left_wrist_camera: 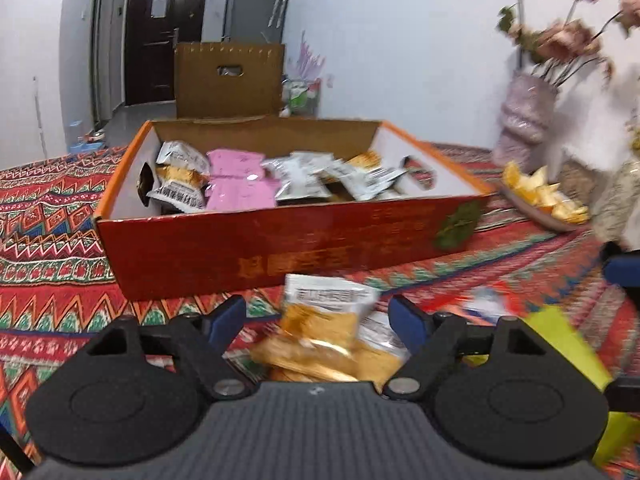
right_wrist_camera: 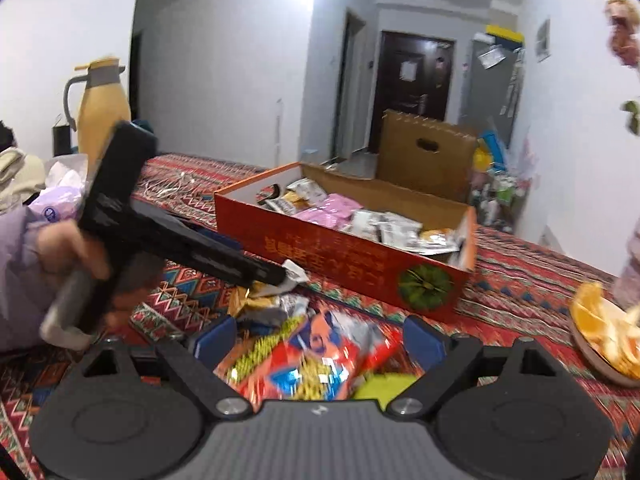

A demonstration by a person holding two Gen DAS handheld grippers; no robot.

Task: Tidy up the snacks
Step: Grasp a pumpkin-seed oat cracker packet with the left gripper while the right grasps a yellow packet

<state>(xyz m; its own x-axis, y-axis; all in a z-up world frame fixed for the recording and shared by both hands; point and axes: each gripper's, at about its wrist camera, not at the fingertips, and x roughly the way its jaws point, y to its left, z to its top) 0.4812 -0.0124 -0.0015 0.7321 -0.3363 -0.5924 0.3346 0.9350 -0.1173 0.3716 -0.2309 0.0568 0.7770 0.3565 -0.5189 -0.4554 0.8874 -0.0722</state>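
Observation:
My left gripper (left_wrist_camera: 318, 316) hangs low over the patterned cloth with its blue fingers on either side of an orange and white snack packet (left_wrist_camera: 320, 312). A gap shows on each side of the packet. From the right wrist view the left gripper (right_wrist_camera: 276, 274) points at that packet (right_wrist_camera: 294, 274), just in front of the red cardboard box (right_wrist_camera: 340, 248). My right gripper (right_wrist_camera: 320, 340) stands wide over a red and blue snack packet (right_wrist_camera: 316, 356) lying between its fingers. The box (left_wrist_camera: 280, 248) holds several packets, white, pink and orange.
A yellow-green packet (right_wrist_camera: 380, 388) lies under the red one. To the right sits a plate of orange slices (left_wrist_camera: 548, 204) with a pink vase (left_wrist_camera: 524, 120) behind it. A yellow thermos (right_wrist_camera: 102, 108) stands far left. A brown carton (left_wrist_camera: 228, 80) rises behind the box.

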